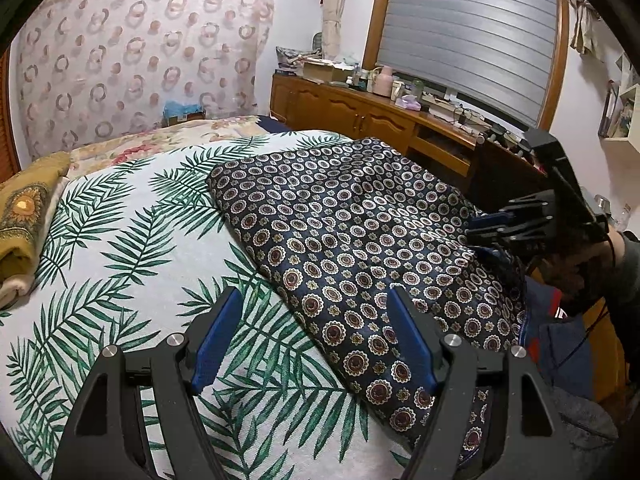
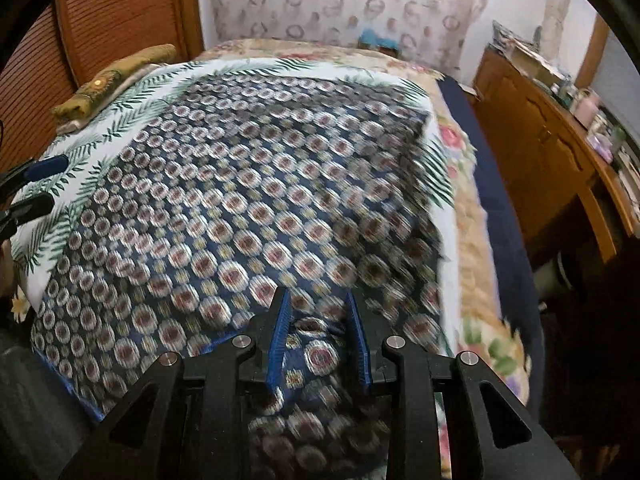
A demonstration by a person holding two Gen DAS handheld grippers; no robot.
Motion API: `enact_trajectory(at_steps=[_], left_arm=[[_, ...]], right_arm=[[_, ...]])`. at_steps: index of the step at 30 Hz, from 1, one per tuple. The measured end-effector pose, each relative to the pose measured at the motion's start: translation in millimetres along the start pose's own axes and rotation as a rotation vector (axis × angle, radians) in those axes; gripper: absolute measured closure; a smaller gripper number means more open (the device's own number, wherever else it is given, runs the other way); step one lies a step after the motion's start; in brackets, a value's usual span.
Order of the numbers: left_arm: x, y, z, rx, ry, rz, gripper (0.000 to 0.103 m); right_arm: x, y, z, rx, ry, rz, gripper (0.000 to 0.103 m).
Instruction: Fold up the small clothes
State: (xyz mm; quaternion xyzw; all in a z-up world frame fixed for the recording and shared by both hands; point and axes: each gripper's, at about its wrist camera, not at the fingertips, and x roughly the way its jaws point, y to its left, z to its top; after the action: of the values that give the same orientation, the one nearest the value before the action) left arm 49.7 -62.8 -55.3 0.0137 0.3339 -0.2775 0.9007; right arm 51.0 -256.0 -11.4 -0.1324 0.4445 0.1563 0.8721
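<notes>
- Left gripper (image 1: 312,344) is held spread wide over a leaf-print sheet (image 1: 120,248), nothing between its blue pads.
- Right gripper (image 2: 320,340) is seen part-spread, a fold of the navy medallion-print cloth (image 2: 240,184) bunched between its pads; whether it is pinched cannot be told.

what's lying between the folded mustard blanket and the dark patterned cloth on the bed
Only bare palm-leaf bedspread separates the mustard blanket from the patterned cloth, clearest in the left wrist view.
</notes>
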Motion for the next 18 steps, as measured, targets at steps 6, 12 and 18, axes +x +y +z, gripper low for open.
enact_trajectory(at_steps=[6, 12, 18], left_arm=[[0.1, -0.6, -1.0, -0.002, 0.004, -0.002, 0.028], [6.0, -3.4, -2.6, 0.003, 0.026, 0.007, 0.028], [11.9, -7.6, -3.8, 0.011, 0.045, 0.006, 0.028]], right_arm=[[-24.6, -19.5, -33.9, 0.035, 0.032, -0.095, 0.074], [-50.1, -32.0, -41.8, 0.07, -0.011, -0.15, 0.074], [-67.8, -0.2, -37.9, 0.064, -0.11, -0.098, 0.048]])
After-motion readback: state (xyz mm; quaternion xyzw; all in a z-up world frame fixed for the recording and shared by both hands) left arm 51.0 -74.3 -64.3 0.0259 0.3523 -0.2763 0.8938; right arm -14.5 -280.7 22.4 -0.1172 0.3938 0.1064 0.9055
